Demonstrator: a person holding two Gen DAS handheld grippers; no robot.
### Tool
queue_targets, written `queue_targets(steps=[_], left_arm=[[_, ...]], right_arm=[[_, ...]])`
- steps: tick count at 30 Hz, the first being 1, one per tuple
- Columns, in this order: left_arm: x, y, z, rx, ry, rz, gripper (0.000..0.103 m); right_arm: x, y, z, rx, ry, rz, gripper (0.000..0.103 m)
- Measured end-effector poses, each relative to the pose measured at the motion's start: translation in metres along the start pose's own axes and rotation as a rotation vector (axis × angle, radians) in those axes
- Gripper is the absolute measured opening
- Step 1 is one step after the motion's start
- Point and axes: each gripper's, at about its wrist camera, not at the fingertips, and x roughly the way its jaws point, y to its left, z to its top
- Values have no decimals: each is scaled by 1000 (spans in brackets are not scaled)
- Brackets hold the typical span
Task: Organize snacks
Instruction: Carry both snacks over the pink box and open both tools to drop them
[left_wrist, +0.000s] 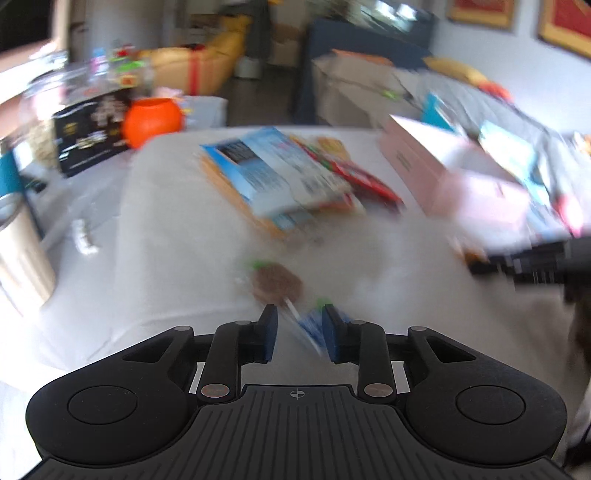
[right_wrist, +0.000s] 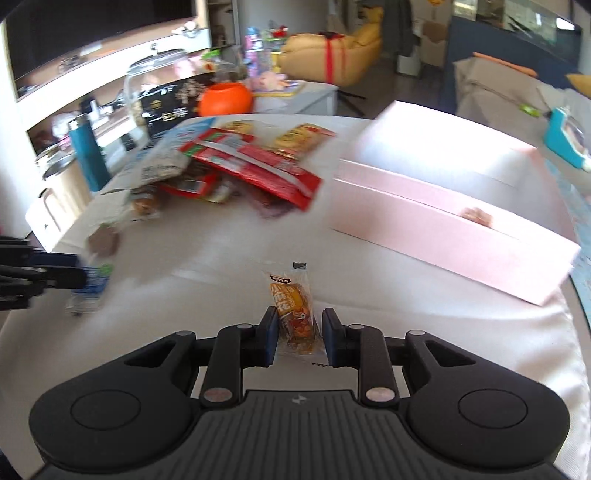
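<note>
With the right gripper (right_wrist: 299, 334) clamped on the small orange-printed clear snack packet (right_wrist: 295, 314) and the left gripper (left_wrist: 299, 332) pinching a blue-wrapped lollipop stick (left_wrist: 308, 328) – both near the white-clothed table's (right_wrist: 406, 295) front edge – lift gently toward the far-right pale pink flat cardboard box (right_wrist: 443, 192).

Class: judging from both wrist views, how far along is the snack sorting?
Done: nothing visibly sorted.

In hand: the left hand-held gripper has a lollipop; the right hand-held gripper has an orange snack packet.

Left: the snack pile beside the pink box.

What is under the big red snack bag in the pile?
Under the red snack bag lie other packets: a grey-and-blue pouch and smaller wrappers. How many, and what lies beneath them, stays covered.
</note>
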Motion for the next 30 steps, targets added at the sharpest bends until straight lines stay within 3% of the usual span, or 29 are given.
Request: queue_targets(steps=[2,5,7,9,12,15,16,18,20,26,30], left_arm=[[3,7,8,-107,-24,16,32],[19,10,16,-180,-1,40,32],[31,5,19,-151,21,68,38],[40,-3,19,-88,29,92,52],[49,-16,16,24,27,140,52],[47,-20,13,72,26,148,50],[45,-21,11,82,28,140,47],[38,-29,6,105,35,100,42],[31,-41,0,135,43,24,41],[21,-95,12,221,-8,-182,41],[20,-127,64,263,-93,-289,41]], right_arm=[[2,-5,-3,19,-11,-2,28],[5,-9,-7,52,-45,10,50],[7,-7,-10,56,-69,18,61],[9,0,-15,42,-95,3,65],[10,14,-17,-18,-109,-50,67],[10,9,-16,9,-108,-30,67],[9,7,-16,21,-111,-23,67],[8,6,-17,25,-116,-33,53],[5,8,-18,-1,-120,-57,22],[-19,-13,-14,50,-108,-62,20],[-49,-32,-6,85,-169,-95,20]])
